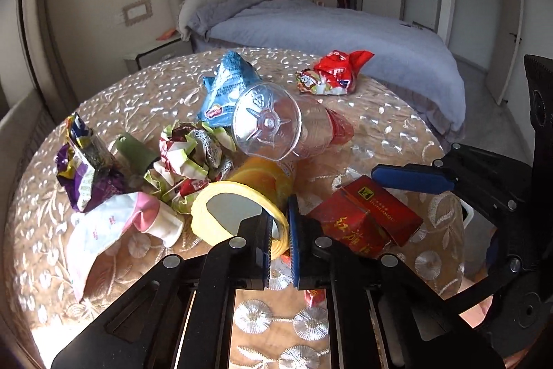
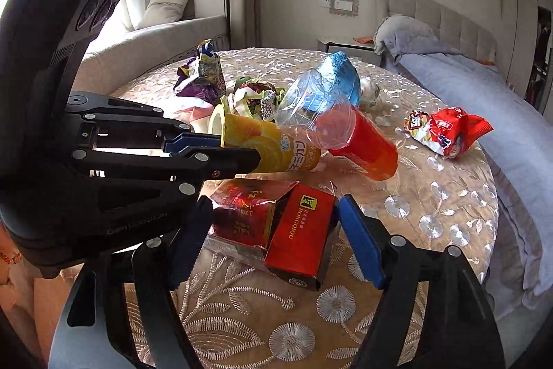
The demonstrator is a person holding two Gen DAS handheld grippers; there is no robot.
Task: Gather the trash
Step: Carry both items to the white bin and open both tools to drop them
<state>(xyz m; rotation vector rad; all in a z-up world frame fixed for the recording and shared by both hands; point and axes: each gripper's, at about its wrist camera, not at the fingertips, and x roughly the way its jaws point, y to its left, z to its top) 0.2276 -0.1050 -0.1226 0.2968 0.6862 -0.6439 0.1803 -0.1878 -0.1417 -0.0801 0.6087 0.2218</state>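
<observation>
My left gripper [image 1: 280, 248] is shut on the rim of a yellow cup [image 1: 255, 175] lying on its side; the right wrist view shows that grip from the side, with the cup [image 2: 269, 144] pointing right. A torn red carton [image 2: 297, 230] lies on the table between the fingers of my right gripper [image 2: 274, 201], whose blue pads touch its two sides. The left wrist view shows one right finger [image 1: 411, 178] over the carton [image 1: 363, 217]. A clear bottle with a red label [image 1: 269, 123] rests across the cup.
On the round embroidered table [image 2: 432, 196] lie a blue bag [image 1: 228, 82], a red snack bag [image 1: 335, 68], a purple bag [image 1: 83, 168], crumpled wrappers [image 1: 193, 151] and a white-pink bag [image 1: 121, 223]. A bed [image 1: 345, 30] stands behind the table.
</observation>
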